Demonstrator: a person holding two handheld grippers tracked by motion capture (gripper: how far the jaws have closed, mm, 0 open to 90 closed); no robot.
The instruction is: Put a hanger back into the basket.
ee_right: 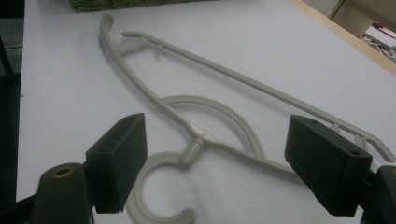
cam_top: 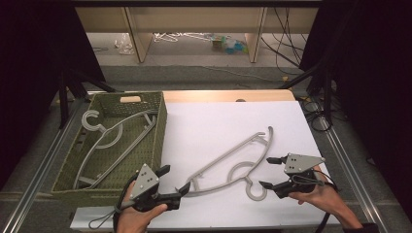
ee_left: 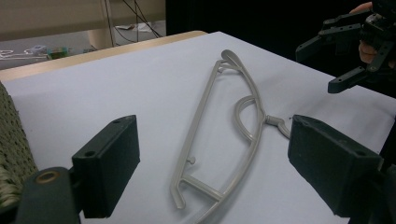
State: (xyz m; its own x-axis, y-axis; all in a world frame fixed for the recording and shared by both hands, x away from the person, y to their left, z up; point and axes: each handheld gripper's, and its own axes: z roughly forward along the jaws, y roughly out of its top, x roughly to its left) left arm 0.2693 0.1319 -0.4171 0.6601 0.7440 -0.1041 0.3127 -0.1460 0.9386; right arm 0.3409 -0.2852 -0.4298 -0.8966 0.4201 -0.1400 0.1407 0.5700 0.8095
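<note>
Lying flat beside the basket (cam_top: 160, 121), the grey hanger (cam_top: 228, 162) has the left gripper (cam_top: 174, 182) wide-jawed at its end and the right gripper (cam_top: 267, 172) gaping, empty, near its hook.

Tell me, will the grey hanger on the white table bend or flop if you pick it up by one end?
Probably not much: the grey hanger looks like moulded plastic with thin bars, so it should stay fairly stiff and feel light. Lying flat on the white table, it would likely slide rather than roll. Gripped at one end, its long shape may swing or droop from the open left gripper.
</note>
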